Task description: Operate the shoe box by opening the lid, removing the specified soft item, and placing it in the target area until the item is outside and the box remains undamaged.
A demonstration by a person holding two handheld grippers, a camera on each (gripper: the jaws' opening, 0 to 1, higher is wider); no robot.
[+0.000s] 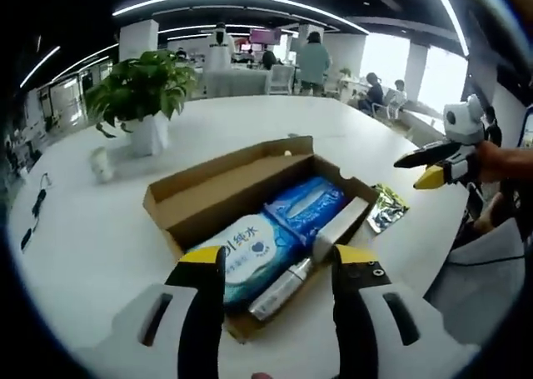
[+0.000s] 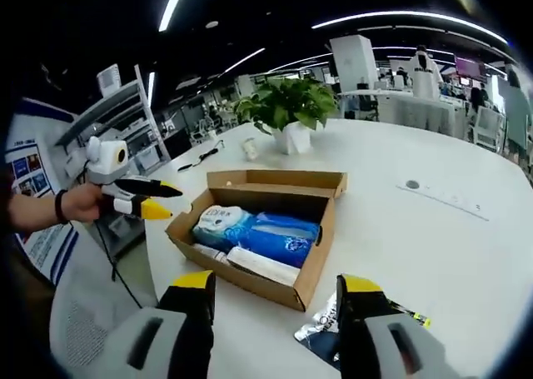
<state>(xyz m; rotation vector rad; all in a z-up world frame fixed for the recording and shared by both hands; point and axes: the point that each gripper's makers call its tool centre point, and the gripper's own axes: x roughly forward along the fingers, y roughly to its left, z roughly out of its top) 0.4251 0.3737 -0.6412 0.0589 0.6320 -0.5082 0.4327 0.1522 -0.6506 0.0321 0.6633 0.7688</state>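
Place: open-plan office.
Evidence: long white table (image 1: pixel 100 229), potted plant (image 1: pixel 141 92), ceiling strip lights (image 1: pixel 233 0), distant desks with seated people (image 1: pixel 383 94).

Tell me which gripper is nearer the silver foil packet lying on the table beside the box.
Right. The right gripper hovers directly over the foil packet, which lies between its jaws. The left gripper hovers over the cardboard box, with the packet off to its right.

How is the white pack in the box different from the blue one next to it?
The white pack is mostly white with a blue mark; the blue pack is blue all over. The white pack lies nearer the left gripper, the blue pack farther along. Both are soft packs lying flat in the open box.
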